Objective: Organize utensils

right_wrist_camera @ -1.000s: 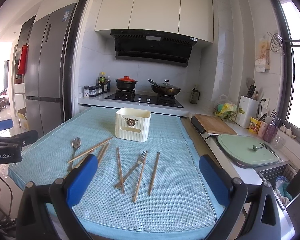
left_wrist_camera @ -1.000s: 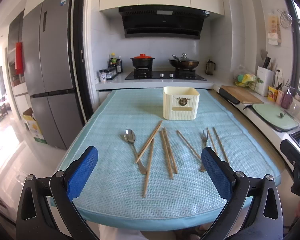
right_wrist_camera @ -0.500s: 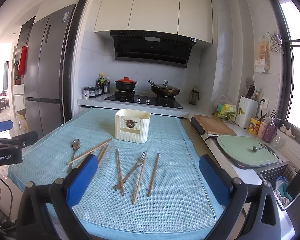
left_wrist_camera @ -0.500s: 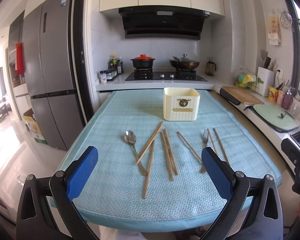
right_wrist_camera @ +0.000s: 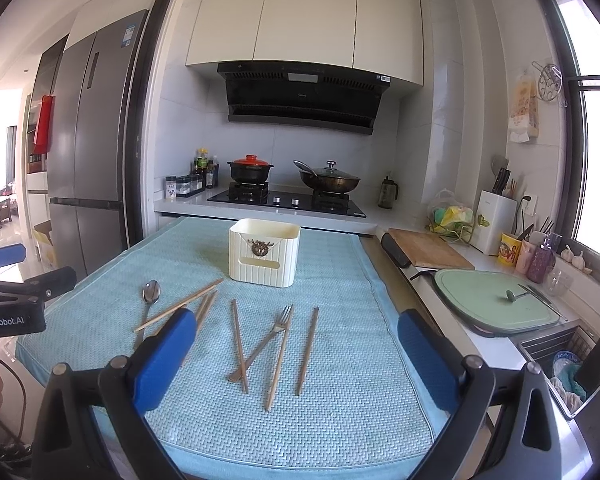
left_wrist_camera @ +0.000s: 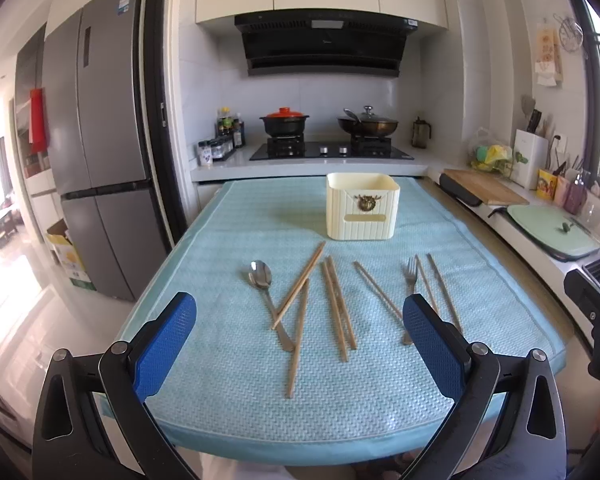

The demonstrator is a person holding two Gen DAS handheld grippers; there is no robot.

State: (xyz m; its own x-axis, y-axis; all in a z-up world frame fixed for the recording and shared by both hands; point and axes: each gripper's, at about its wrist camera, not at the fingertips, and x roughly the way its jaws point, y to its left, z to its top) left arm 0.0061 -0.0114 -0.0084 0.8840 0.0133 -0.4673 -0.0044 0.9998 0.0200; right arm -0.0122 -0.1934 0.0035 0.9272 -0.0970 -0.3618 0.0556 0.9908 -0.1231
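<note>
Utensils lie scattered on a pale blue woven mat (left_wrist_camera: 380,392) that covers the table: a steel spoon (left_wrist_camera: 262,280), a steel fork (left_wrist_camera: 410,276) and several light brown wooden chopsticks. The spoon rests bowl-up toward the left of the spread, its handle running toward the near edge, and one slanted chopstick (left_wrist_camera: 298,285) crosses over that handle. Another single chopstick (left_wrist_camera: 298,340) lies just beside it, reaching closest to the near edge. A pair of chopsticks (left_wrist_camera: 337,307) lies side by side near the middle, touching or almost so. Further right a lone stick (left_wrist_camera: 376,290) slants across the mat, and in the right wrist view the fork (right_wrist_camera: 278,326) lies tines away, its handle crossed by one chopstick, with two more chopsticks (right_wrist_camera: 308,350) just to its right. Beyond them all, well apart, stands a cream ribbed holder (left_wrist_camera: 362,211) with a small bronze emblem on its front, upright on the mat. The left gripper (left_wrist_camera: 300,344) hangs above the near edge with its blue-padded fingers (left_wrist_camera: 162,344) spread wide and nothing between them. The right gripper (right_wrist_camera: 296,364) hovers likewise, its fingers (right_wrist_camera: 424,360) wide apart and gripping nothing.
</note>
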